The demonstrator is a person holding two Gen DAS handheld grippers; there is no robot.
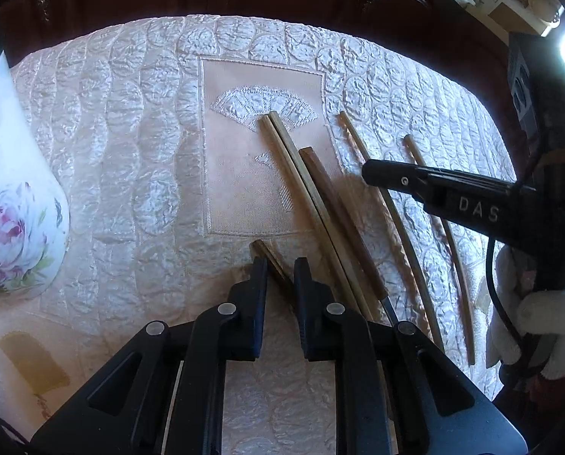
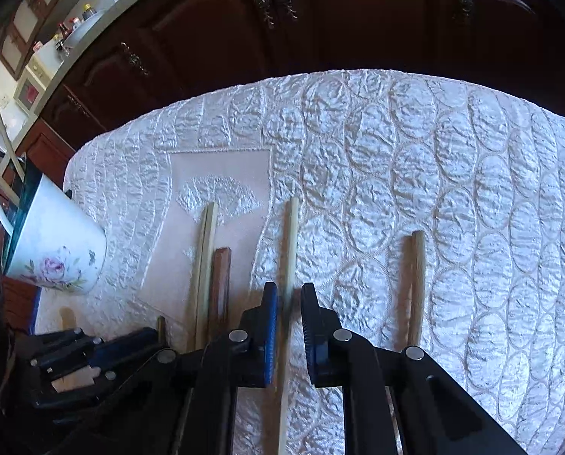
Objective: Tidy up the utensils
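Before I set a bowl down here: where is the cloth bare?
Free: the quilted white tablecloth right of the outermost wooden chopstick, and the strip between the floral white mug and the chopsticks. Crowded: the middle, where chopsticks lie side by side under both grippers.

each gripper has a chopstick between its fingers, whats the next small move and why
Probably lift both straight up a little. The left gripper has a dark chopstick between its fingers, the right gripper a pale chopstick; both still lie on the quilted cloth. Raising them clears the other sticks before carrying them to the floral cup.
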